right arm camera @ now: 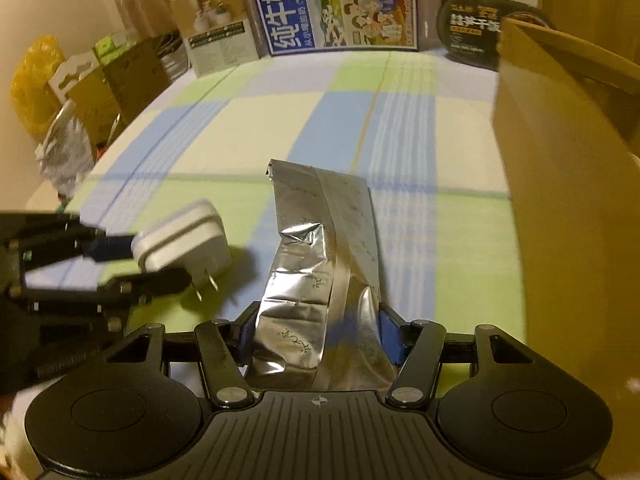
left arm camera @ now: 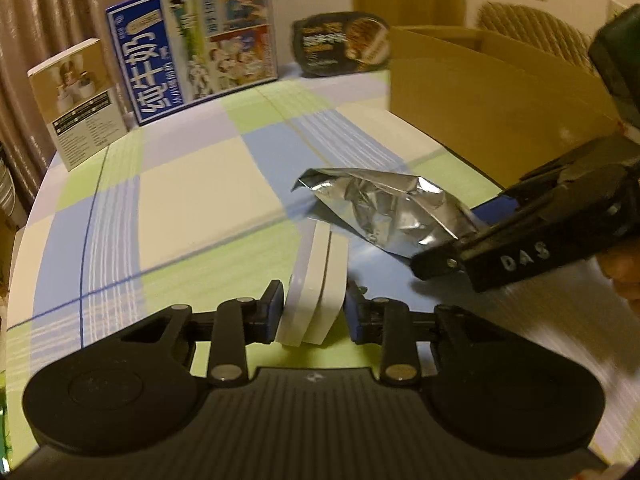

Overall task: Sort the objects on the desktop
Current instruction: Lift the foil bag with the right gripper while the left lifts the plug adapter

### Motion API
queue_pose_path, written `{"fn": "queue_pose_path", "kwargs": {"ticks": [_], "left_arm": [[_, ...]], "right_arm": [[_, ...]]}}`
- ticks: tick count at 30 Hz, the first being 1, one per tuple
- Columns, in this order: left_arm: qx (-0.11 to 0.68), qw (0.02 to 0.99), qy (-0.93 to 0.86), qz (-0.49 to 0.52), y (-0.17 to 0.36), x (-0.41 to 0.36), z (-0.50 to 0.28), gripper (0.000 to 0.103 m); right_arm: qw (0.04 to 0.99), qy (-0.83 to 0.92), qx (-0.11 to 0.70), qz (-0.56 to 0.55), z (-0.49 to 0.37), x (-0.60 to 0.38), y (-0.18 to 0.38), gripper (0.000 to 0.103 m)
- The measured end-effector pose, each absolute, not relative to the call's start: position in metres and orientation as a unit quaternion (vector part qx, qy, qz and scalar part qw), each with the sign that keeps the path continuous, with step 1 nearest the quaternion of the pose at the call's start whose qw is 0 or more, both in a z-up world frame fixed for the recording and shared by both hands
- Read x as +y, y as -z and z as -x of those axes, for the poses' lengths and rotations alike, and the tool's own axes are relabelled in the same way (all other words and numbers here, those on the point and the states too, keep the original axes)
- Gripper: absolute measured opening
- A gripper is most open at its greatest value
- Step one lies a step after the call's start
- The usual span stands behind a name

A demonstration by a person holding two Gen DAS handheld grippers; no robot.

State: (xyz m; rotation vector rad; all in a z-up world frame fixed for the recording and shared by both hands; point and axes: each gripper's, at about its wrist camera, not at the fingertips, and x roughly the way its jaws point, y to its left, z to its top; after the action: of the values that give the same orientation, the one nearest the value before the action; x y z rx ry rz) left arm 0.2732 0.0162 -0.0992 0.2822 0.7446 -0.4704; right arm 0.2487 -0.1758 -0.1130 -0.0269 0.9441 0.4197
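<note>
My left gripper (left arm camera: 314, 312) is shut on a white power adapter (left arm camera: 316, 292) and holds it above the checked tablecloth; the adapter also shows in the right wrist view (right arm camera: 184, 236), prongs pointing down. My right gripper (right arm camera: 316, 336) is shut on a crumpled silver foil packet (right arm camera: 324, 264) and holds it above the table. The packet shows in the left wrist view (left arm camera: 384, 208) too, held by the right gripper (left arm camera: 460, 248) just right of the adapter.
An open cardboard box (left arm camera: 492, 100) (right arm camera: 572, 160) stands on the right. At the table's back stand a blue milk carton box (left arm camera: 192, 44), a small beige box (left arm camera: 80, 104) and a black food tray (left arm camera: 340, 44). Bags and boxes (right arm camera: 80, 92) sit beyond the left edge.
</note>
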Motion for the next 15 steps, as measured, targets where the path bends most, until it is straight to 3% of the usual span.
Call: {"fn": "queue_pose_path", "kwargs": {"ticks": [9, 12, 15], "left_arm": [[0.364, 0.891, 0.24, -0.13, 0.094, -0.004, -0.201, 0.026], [0.362, 0.894, 0.234, -0.125, 0.094, -0.003, -0.187, 0.026], [0.367, 0.895, 0.228, -0.11, 0.097, 0.001, -0.184, 0.028]], "right_arm": [[0.868, -0.194, 0.454, 0.049, -0.167, -0.196, 0.109, 0.057], [0.868, -0.198, 0.451, 0.055, -0.158, -0.198, 0.11, 0.06], [0.869, -0.197, 0.451, 0.047, -0.158, -0.202, 0.11, 0.072]]}}
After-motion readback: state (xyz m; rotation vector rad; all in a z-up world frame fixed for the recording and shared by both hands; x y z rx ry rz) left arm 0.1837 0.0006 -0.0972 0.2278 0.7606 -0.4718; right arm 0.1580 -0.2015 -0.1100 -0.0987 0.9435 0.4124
